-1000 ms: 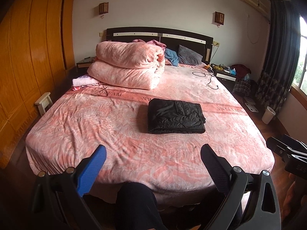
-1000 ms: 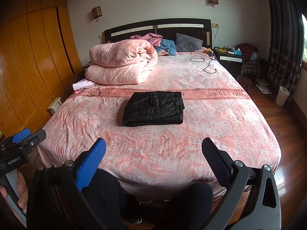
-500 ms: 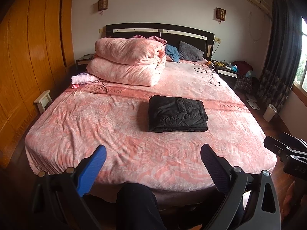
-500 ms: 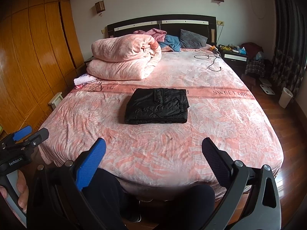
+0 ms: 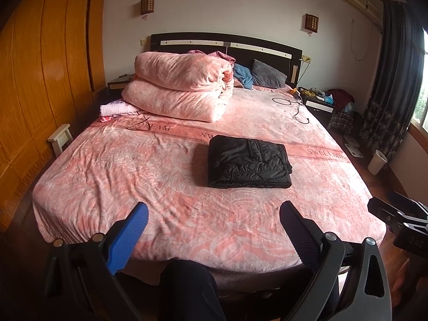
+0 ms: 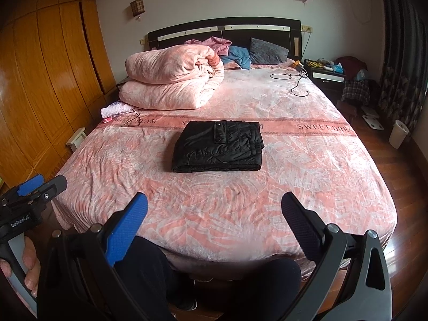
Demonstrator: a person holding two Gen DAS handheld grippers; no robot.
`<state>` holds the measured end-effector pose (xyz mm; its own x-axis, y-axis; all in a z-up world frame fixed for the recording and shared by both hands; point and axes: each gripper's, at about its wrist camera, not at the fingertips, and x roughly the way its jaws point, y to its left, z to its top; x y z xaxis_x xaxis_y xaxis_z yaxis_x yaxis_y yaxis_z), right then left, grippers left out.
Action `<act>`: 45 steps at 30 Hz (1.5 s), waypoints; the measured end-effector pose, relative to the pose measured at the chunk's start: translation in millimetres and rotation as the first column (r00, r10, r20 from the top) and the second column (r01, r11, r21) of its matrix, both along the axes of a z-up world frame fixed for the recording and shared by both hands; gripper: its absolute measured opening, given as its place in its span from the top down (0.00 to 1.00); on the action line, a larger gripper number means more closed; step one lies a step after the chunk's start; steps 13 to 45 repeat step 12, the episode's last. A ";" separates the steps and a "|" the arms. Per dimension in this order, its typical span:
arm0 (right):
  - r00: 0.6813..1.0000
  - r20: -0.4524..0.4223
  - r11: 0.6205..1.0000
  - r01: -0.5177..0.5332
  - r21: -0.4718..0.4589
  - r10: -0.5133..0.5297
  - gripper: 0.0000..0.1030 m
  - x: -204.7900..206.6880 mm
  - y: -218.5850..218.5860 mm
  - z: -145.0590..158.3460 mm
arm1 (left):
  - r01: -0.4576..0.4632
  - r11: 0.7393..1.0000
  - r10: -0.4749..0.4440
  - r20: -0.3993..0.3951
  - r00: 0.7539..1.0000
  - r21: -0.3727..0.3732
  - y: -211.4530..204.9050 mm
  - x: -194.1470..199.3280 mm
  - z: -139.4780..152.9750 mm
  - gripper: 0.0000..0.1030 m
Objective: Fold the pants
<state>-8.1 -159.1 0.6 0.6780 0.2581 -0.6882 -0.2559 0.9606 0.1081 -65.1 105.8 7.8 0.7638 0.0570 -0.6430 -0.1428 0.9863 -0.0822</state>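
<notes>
One folded pair of black pants (image 5: 248, 163) lies mid-bed on the pink bedspread (image 5: 133, 176), well apart from two released grippers, left gripper (image 5: 214, 224) and right gripper (image 6: 214, 219), each empty.

The left claw (image 5: 214, 223) is held level with its jaws spread wide, nothing gripped between them. The right claw (image 6: 214, 215) is held the same way, jaws wide apart and empty. The two are kept side by side, apart. In the right wrist view, the left claw's handle is seen wrapped by a hand (image 6: 25, 263). Dark-clad legs (image 6: 267, 283) are seen below both.
</notes>
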 end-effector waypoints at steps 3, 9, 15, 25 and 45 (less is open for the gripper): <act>1.000 -0.001 1.000 -0.001 -0.001 0.001 0.03 0.3 -0.5 0.0 | 0.007 1.000 -0.007 -0.003 1.000 -0.015 0.8 0.5 -0.9 0.04; 1.000 -0.004 1.000 0.006 0.002 -0.006 0.03 3.5 -2.1 -2.6 | 0.029 0.998 -0.030 -0.017 0.999 -0.055 2.4 0.4 -1.8 0.04; 1.000 -0.005 1.000 0.008 0.006 -0.008 0.03 3.5 -2.4 -3.1 | 0.021 0.999 -0.022 -0.013 1.000 -0.044 2.3 1.3 -0.1 0.04; 1.000 -0.005 1.000 0.008 0.006 -0.008 0.03 3.5 -2.4 -3.1 | 0.021 0.999 -0.022 -0.013 1.000 -0.044 2.3 1.3 -0.1 0.04; 1.000 -0.005 1.000 0.008 0.006 -0.008 0.03 3.5 -2.4 -3.1 | 0.021 0.999 -0.022 -0.013 1.000 -0.044 2.3 1.3 -0.1 0.04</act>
